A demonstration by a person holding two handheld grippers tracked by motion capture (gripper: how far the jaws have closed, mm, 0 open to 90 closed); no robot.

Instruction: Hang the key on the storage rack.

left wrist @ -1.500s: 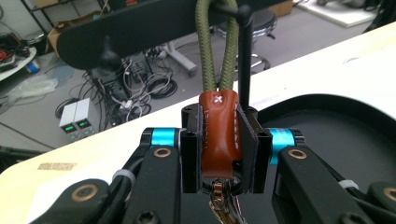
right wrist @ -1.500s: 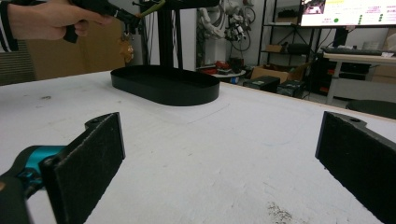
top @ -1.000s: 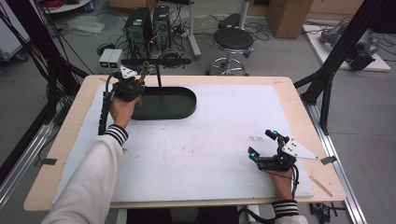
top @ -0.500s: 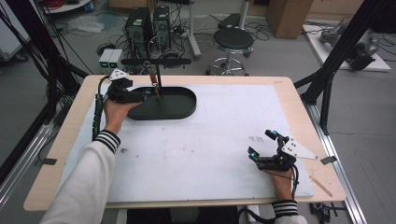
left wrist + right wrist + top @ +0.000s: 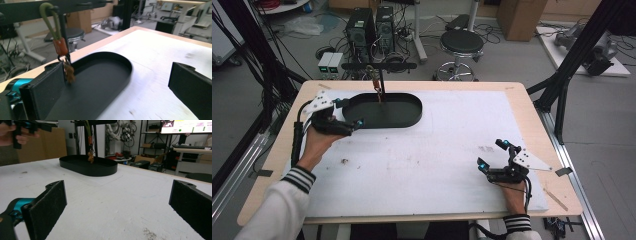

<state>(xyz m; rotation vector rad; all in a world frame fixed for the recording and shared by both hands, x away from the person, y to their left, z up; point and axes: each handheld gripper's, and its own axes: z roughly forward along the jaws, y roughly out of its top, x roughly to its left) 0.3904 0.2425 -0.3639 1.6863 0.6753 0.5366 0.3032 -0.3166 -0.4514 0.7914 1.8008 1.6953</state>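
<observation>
A black oval tray [image 5: 412, 117] lies at the table's back left. From the black crossbar [image 5: 379, 65] of a stand in the tray hangs a keychain [image 5: 377, 90] with a green loop, an orange tag and a brown charm. My left gripper [image 5: 351, 113] is open at the tray's left end, jaws pointing right, nothing between them. In the left gripper view the keychain [image 5: 61, 47] hangs just past my left jaw, over the tray [image 5: 100, 75]. My right gripper [image 5: 490, 153] rests open and empty at the front right, facing the tray [image 5: 100, 168] and keychain [image 5: 90, 153].
A white mat [image 5: 452, 150] covers most of the wooden table [image 5: 532, 110]. A small dark speck [image 5: 345, 161] lies on the mat near the left forearm. Black frame struts [image 5: 562, 85] stand off the table's right side, and a stool [image 5: 464, 42] and computers are behind it.
My left gripper has drawn back from the hanging keychain, left and toward the person, to the tray's left end. The right gripper has stayed put.
</observation>
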